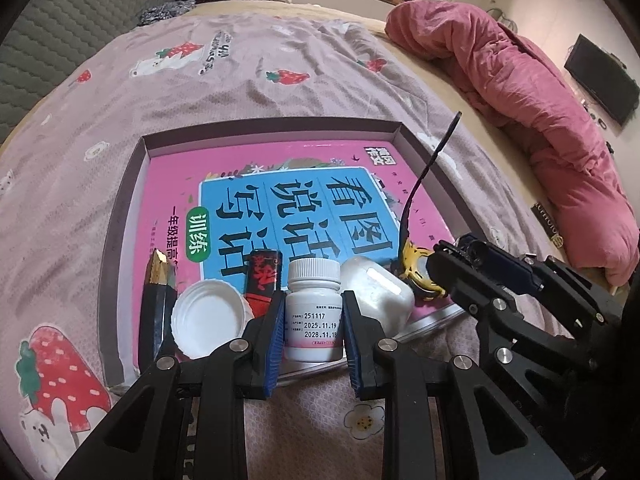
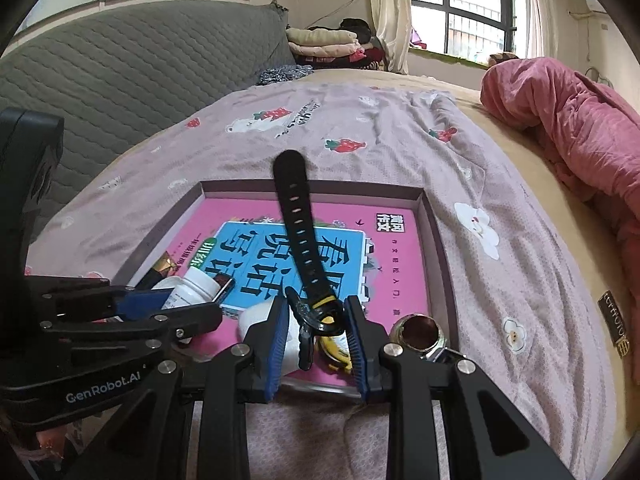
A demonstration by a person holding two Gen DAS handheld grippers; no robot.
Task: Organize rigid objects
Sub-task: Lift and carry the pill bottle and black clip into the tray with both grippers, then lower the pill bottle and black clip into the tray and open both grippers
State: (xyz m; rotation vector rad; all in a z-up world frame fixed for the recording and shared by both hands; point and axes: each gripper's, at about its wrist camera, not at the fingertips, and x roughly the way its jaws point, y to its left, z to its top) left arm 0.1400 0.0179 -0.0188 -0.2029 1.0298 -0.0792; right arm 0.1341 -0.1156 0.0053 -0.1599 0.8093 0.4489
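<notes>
A shallow box (image 1: 134,168) on the bed holds a pink and blue book (image 1: 280,200). My left gripper (image 1: 314,312) is shut on a white pill bottle (image 1: 314,312), upright at the box's near edge. Beside it lie a white cap (image 1: 208,320), a red and black tube (image 1: 264,280), a gold-tipped black item (image 1: 158,292) and a white case (image 1: 380,292). My right gripper (image 2: 318,320) is shut on a black and yellow watch (image 2: 316,308); its strap (image 2: 298,216) sticks up over the book. The watch also shows in the left wrist view (image 1: 418,268).
A metal fitting (image 2: 420,332) sits at the box's near right corner. A pink quilt (image 1: 540,100) is heaped on the bed's right side. Folded blankets (image 2: 328,42) lie at the far end. A grey quilted headboard (image 2: 140,60) runs along the left.
</notes>
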